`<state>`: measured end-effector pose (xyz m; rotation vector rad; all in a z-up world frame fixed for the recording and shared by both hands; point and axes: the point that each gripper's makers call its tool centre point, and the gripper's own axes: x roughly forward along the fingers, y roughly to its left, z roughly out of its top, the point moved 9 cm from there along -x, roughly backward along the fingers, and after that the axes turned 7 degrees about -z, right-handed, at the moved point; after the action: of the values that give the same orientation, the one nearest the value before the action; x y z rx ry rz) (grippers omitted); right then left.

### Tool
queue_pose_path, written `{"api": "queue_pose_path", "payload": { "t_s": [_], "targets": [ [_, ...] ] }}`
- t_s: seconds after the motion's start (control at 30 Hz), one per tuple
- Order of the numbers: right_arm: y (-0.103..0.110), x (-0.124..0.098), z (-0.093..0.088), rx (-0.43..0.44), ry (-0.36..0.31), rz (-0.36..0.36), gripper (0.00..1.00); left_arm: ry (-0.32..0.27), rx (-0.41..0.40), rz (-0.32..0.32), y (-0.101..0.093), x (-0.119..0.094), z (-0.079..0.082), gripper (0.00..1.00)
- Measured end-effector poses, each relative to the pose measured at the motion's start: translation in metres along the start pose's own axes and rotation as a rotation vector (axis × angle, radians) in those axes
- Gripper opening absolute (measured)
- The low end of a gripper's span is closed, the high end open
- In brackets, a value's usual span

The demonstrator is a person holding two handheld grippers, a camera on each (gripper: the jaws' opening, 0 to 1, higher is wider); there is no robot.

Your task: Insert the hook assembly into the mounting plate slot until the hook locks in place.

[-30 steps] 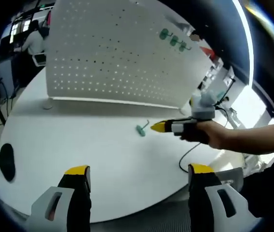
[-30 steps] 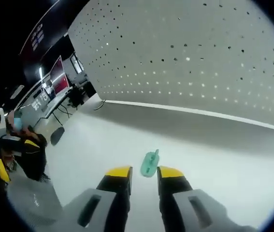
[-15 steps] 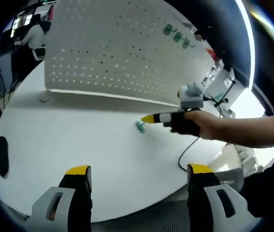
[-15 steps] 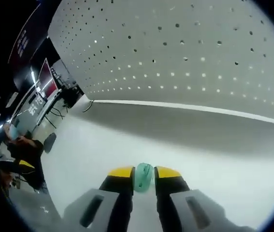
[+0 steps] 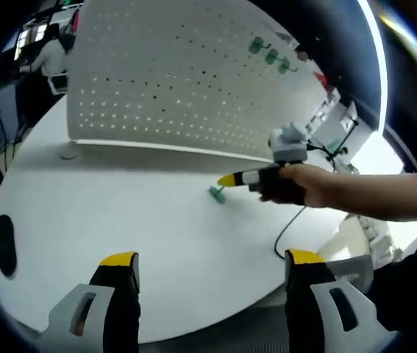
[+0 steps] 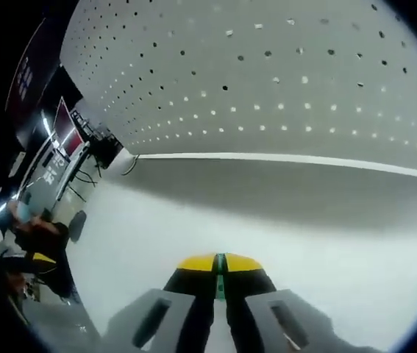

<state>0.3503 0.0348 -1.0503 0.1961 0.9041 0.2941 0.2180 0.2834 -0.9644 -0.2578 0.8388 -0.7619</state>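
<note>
pegboard (image 5: 171,81): 1 | green hooks mounted on it (image 5: 270,56): 3 | loose green hook (image 5: 217,193): 1 | grippers: 2 | round table (image 5: 120,220): 1

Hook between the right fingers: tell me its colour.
Teal green hook, clearest in the left gripper view.

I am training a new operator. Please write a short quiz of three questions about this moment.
1. True or false: the right gripper is shut on the green hook.
2. How do the jaws of the left gripper stand? A) wide apart B) closed C) holding a hook
3. Fill in: on the pegboard, more green hooks hang near its top ____ corner in the left gripper view.

Key: 1 true; 2 A; 3 right.
</note>
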Motion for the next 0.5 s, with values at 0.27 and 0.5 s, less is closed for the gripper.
{"api": "queue_pose_path", "payload": {
  "t_s": [0.27, 0.5],
  "targets": [
    [0.003, -0.019, 0.011, 0.015, -0.055, 0.016, 0.00, 0.000, 0.037, -0.018, -0.009, 0.001, 0.008, 0.82],
    [0.007, -0.043, 0.029, -0.026, -0.154, 0.017, 0.00, -0.009, 0.073, -0.041, -0.021, 0.001, 0.017, 0.81]
  ]
}}
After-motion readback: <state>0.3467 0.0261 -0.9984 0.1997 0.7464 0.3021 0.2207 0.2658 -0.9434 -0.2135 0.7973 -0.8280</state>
